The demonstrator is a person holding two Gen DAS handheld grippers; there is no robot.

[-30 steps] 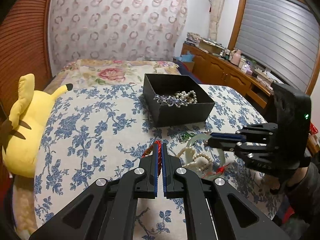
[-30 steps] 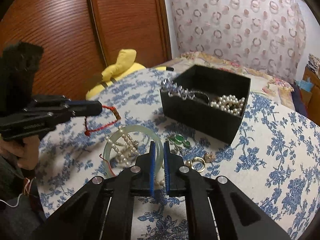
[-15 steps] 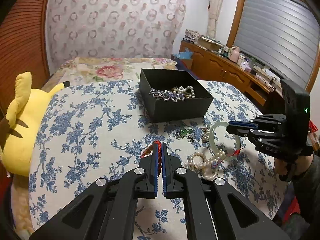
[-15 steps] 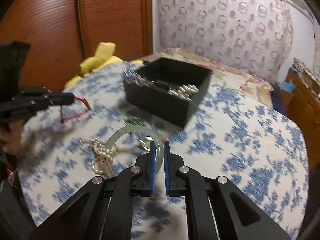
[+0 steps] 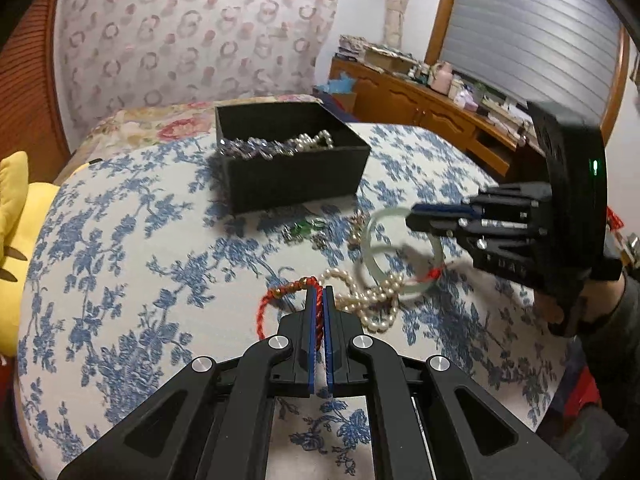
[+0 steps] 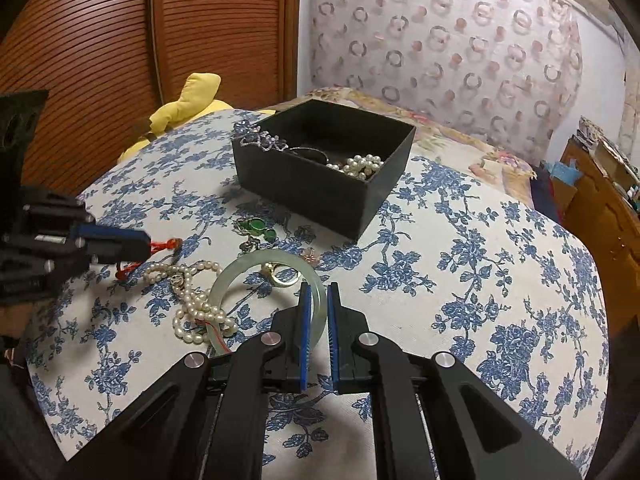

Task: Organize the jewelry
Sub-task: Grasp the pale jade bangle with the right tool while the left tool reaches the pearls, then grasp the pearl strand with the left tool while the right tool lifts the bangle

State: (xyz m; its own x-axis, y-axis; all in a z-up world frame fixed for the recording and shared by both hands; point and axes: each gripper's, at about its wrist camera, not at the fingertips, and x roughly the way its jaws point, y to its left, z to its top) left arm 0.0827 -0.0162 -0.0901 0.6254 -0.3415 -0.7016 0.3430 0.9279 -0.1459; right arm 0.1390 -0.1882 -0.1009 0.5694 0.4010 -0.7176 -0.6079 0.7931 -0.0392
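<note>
Blue-flowered cloth covers the desk (image 6: 500,280); since a second ago the right claw (image 6: 317,300) has lifted the jade bangle (image 6: 256,264) off the pearls (image 6: 192,304), left claw (image 5: 319,304) pinching the red cord bracelet (image 5: 280,294), both bound for the black box (image 6: 320,184) at upper centre.

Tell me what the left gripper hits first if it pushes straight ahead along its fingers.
The left gripper, shut on the red cord bracelet, points across the floral cloth toward the black box. The pearl strand lies just right of that line. The box's near wall probably comes first, though depth is unclear.
</note>
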